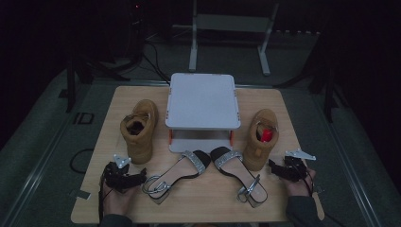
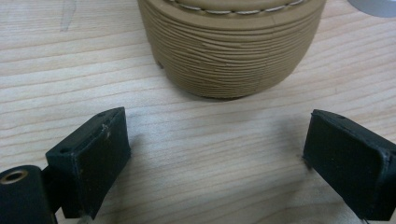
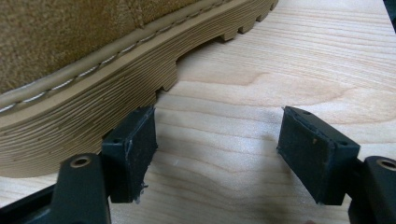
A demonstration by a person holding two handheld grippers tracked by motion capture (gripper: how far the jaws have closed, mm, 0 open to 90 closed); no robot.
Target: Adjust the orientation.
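Observation:
Two tan suede boots stand on the wooden table [image 1: 198, 198]: the left boot [image 1: 138, 132] and the right boot [image 1: 261, 137], which has something red inside. Between them in front lie two silver strappy sandals [image 1: 177, 172] [image 1: 239, 172]. My left gripper [image 1: 136, 176] rests low at the front left, open, with nothing between its jaws. In the left gripper view its fingertips [image 2: 100, 144] stand wide apart, a short way from the boot's rounded ribbed sole [image 2: 229, 56]. My right gripper [image 1: 275, 166] is open beside the right boot. Its left fingertip [image 3: 133, 149] sits close against the boot's sole [image 3: 93, 107].
A white two-tier rack [image 1: 202, 101] stands at the back middle of the table, between the boots. Cables and a metal stand [image 1: 231, 33] are on the dark floor behind. The person's hands reach in at the front corners.

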